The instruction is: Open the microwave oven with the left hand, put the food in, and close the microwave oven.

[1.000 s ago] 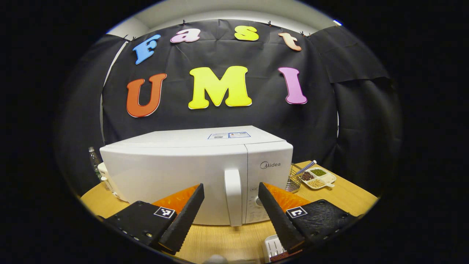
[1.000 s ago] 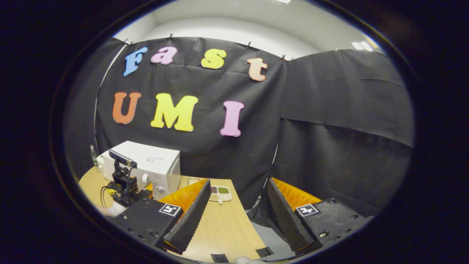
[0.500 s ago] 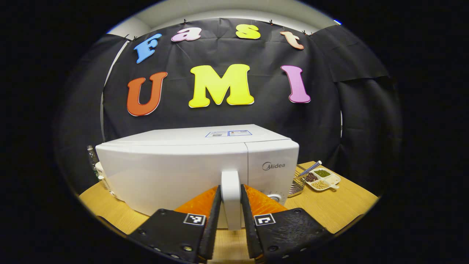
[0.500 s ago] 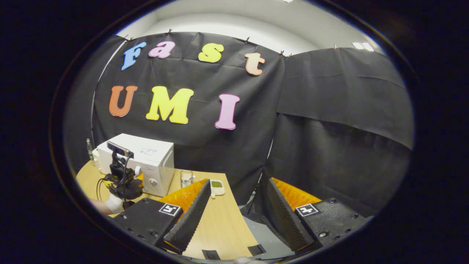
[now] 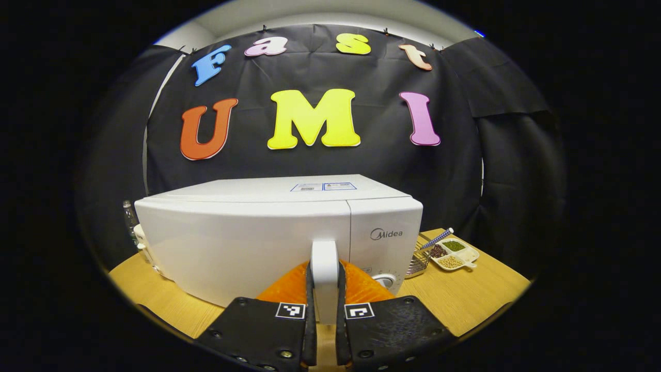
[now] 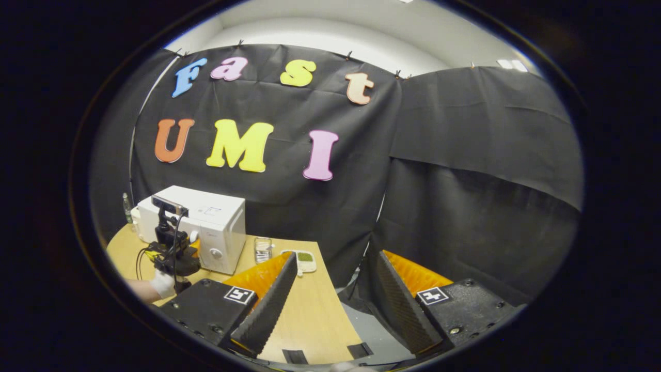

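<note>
- Two grippers in use: left gripper point(image 5: 324, 330), fingers clamped on either side of the door handle point(image 5: 324, 268); right gripper point(image 6: 335, 305), fingers spread, holding nothing.
- Microwave oven point(image 5: 248, 232): on the table point(image 5: 480, 294), door closed.
- Divided dish point(image 5: 454, 253): food, right of the oven.
- Handling advice: pull along the door's swing arc, grip firm.

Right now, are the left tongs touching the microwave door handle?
Touching. In the left gripper view, the left tongs are closed on the door handle, both fingers pressing its sides without a gap.
</note>
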Action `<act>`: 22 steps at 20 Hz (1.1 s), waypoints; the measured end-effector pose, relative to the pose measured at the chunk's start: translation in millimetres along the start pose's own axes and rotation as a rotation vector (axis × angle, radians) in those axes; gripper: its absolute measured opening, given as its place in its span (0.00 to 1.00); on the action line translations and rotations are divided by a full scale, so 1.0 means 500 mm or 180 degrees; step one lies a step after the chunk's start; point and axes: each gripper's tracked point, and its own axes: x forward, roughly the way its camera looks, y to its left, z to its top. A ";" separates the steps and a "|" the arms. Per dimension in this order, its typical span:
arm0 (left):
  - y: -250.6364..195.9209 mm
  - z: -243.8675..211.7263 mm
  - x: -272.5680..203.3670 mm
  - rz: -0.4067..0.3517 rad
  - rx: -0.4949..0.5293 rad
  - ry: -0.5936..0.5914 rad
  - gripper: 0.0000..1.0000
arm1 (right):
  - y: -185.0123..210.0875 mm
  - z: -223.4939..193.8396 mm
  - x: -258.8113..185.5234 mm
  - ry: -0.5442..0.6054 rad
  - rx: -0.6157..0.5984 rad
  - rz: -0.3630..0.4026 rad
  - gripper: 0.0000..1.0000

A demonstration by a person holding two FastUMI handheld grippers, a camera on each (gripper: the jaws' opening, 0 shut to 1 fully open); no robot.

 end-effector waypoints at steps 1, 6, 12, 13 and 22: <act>-0.001 0.000 -0.003 -0.0023 0.0015 -0.0001 0.09 | 0.002 -0.001 -0.001 -0.0004 -0.0003 0.0010 0.99; 0.001 -0.003 -0.007 -0.0082 -0.0027 0.0068 0.08 | 0.020 0.007 -0.007 -0.0029 -0.0010 0.0075 0.99; 0.012 -0.016 -0.088 -0.0147 0.0018 0.0076 0.08 | 0.059 0.016 -0.013 -0.0069 -0.0064 0.0209 0.99; 0.015 -0.024 -0.105 -0.0179 -0.0006 0.0115 0.08 | 0.071 0.016 -0.016 -0.0068 -0.0101 0.0241 0.99; 0.111 -0.059 -0.306 -0.0227 0.0190 0.0205 0.10 | 0.199 0.005 -0.062 -0.0047 -0.0060 0.0706 0.99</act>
